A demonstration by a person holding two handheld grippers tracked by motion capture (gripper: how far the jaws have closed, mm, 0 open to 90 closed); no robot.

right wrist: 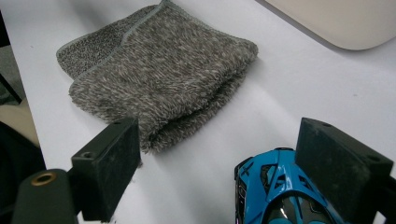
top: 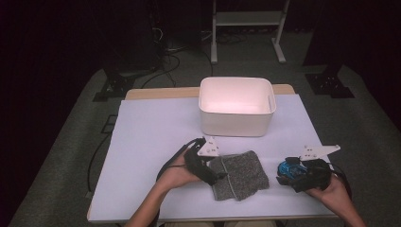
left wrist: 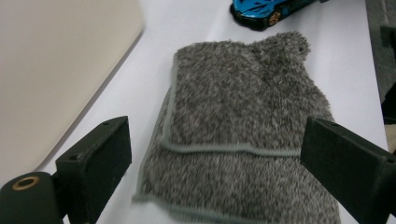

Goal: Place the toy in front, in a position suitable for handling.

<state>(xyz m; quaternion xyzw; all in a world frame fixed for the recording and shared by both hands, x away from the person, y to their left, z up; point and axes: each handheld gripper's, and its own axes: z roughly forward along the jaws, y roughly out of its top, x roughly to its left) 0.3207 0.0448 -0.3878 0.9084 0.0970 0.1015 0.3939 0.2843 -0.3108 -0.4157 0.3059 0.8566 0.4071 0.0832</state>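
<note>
Left gripper (top: 218,175): jaws apart, straddling the near-left edge of the folded grey towel (top: 239,174). Right gripper (top: 283,176): jaws apart, blue toy car (top: 288,169) between them, not clamped. Car lies just right of the towel, its length running toward the towel; which end leads cannot be told. White bin (top: 236,113) sits beyond the towel.
</note>
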